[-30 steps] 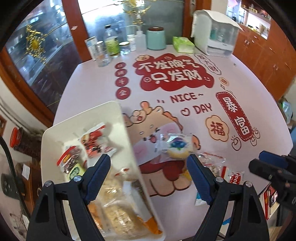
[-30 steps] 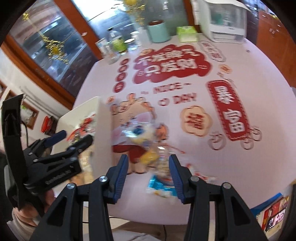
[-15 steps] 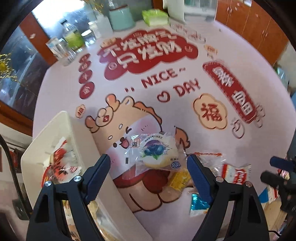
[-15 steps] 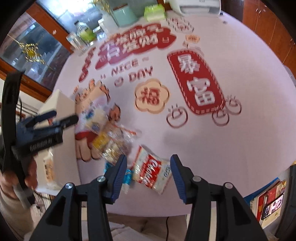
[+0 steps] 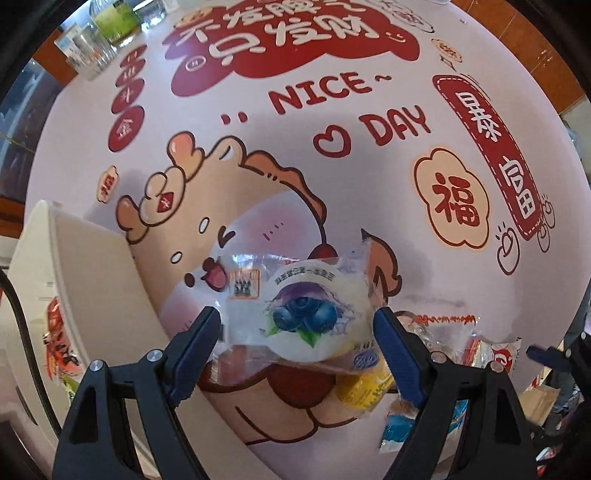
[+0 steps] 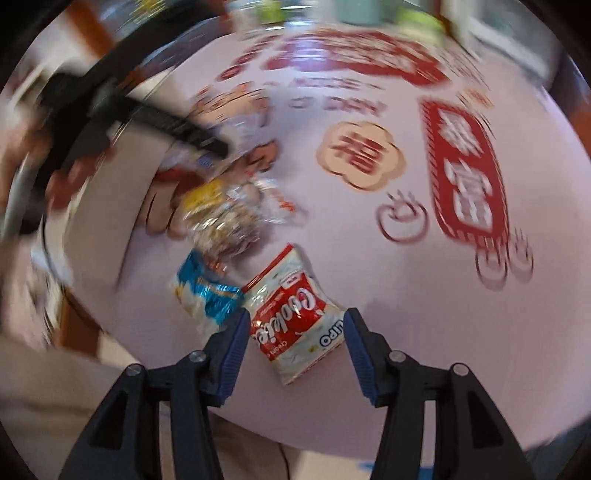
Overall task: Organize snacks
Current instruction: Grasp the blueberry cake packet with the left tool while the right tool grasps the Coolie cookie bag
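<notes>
Your left tool [image 5: 297, 334] stands wide open, its blue pads [image 5: 197, 343] on either side of the blueberry snack packet [image 5: 301, 314] without closing on it. That packet lies flat on the desk [image 5: 369, 229], on top of the cartoon animal printed on the cover. Just behind and below it sit a yellow packet [image 5: 364, 391], a blue foil packet [image 5: 397, 432] and a clear packet with a red edge [image 5: 439, 325], all bunched together near the desk's front edge. To your left the white tray [image 5: 92, 280] rests on the desk with its tall side wall facing you; red wrappers [image 5: 55, 332] show inside it.

Your right tool [image 6: 295, 341] is also open, holding nothing, with the red-and-white cookie bag [image 6: 291, 317] lying on the desk between its pads. The blue foil packet [image 6: 207, 295] touches that bag's left side, and the clear packet of pale pieces [image 6: 229, 225] lies just beyond it. This view is smeared by motion, so the left tool and the tray at upper left are only dark and pale shapes.

The desk is round and covered in pale pink, printed with red Chinese characters, "NICE DAY", a heart and a red banner at the right. At its far edge stand a glass jar [image 5: 88, 55] and a green-labelled bottle [image 5: 114, 22]. Brown wood shows beyond the rim at the upper right.
</notes>
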A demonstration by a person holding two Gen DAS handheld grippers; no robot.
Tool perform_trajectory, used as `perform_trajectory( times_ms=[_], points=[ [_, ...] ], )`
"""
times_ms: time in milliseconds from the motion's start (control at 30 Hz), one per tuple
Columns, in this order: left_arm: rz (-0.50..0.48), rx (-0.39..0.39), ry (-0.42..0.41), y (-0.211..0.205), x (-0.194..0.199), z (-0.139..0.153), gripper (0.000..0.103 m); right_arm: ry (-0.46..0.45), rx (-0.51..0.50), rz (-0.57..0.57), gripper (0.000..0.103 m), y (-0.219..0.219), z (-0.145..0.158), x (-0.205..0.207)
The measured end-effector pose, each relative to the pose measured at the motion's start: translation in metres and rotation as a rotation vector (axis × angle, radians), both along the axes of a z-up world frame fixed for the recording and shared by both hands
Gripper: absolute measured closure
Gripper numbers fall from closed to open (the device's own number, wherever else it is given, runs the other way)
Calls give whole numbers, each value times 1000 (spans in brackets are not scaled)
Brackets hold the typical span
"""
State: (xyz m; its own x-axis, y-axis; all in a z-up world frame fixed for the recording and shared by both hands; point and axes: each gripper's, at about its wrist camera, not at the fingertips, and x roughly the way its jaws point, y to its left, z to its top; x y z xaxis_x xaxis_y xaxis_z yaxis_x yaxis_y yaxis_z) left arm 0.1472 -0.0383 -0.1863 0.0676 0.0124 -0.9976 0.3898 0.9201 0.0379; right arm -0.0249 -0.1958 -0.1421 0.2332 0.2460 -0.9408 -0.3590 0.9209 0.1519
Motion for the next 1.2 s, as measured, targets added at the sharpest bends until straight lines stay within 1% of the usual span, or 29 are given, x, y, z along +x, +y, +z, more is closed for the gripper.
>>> perform_trajectory(
  times_ms=[100, 167, 300, 400, 500, 567, 633, 700, 733, 767, 833, 867, 900, 933, 967, 1000, 1033, 1067, 1100, 1167, 1200],
  points=[
    [11, -2, 9, 1, 5, -5, 19, -42, -21, 159, 50, 13, -1, -3],
    [12, 1, 16, 0, 8, -7, 19, -45, -27, 251, 50, 20, -6, -3],
    [3, 6, 37, -3, 13, -13, 18, -58, -91, 385, 50, 31, -18, -3],
    [-37, 19, 52, -7, 16, -17, 15, -79, -134, 461, 50, 33, -21, -3],
    [-86, 38, 69, -11, 15, -21, 13, -67, -147, 501, 49, 34, -27, 0],
    [-123, 53, 74, -13, 10, -22, 12, -62, -144, 515, 46, 32, -30, 2],
    [-137, 59, 77, -15, 7, -25, 11, -57, -143, 524, 44, 33, -32, 4],
    [-141, 73, 89, -16, 3, -30, 9, -68, -135, 535, 42, 34, -33, 5],
    [-139, 83, 92, -16, 4, -34, 6, -72, -132, 537, 41, 34, -33, 6],
    [-133, 86, 98, -15, 4, -37, 6, -74, -131, 538, 41, 36, -35, 11],
    [-139, 98, 98, -17, 3, -42, 5, -77, -128, 537, 42, 37, -35, 15],
    [-131, 90, 90, -17, 3, -42, 5, -79, -127, 532, 45, 36, -35, 18],
    [-128, 84, 88, -13, 1, -41, 6, -79, -126, 524, 49, 35, -35, 20],
    [-119, 70, 85, -11, 1, -40, 11, -75, -120, 511, 51, 34, -35, 26],
    [-111, 57, 80, -8, 0, -38, 22, -75, -114, 500, 56, 32, -32, 23],
    [-103, 45, 73, -6, 0, -35, 27, -75, -110, 481, 56, 29, -31, 27],
    [-99, 49, 60, -4, 0, -32, 41, -78, -110, 464, 57, 27, -29, 29],
    [-99, 47, 42, -3, 0, -28, 46, -80, -105, 443, 57, 24, -28, 32],
    [-98, 45, 38, -1, 1, -26, 48, -83, -96, 416, 57, 21, -25, 36],
    [-91, 42, 25, 1, 0, -22, 58, -90, -68, 362, 57, 16, -20, 41],
    [-87, 35, 18, 2, -1, -19, 59, -95, -55, 339, 57, 14, -17, 45]
  ],
)
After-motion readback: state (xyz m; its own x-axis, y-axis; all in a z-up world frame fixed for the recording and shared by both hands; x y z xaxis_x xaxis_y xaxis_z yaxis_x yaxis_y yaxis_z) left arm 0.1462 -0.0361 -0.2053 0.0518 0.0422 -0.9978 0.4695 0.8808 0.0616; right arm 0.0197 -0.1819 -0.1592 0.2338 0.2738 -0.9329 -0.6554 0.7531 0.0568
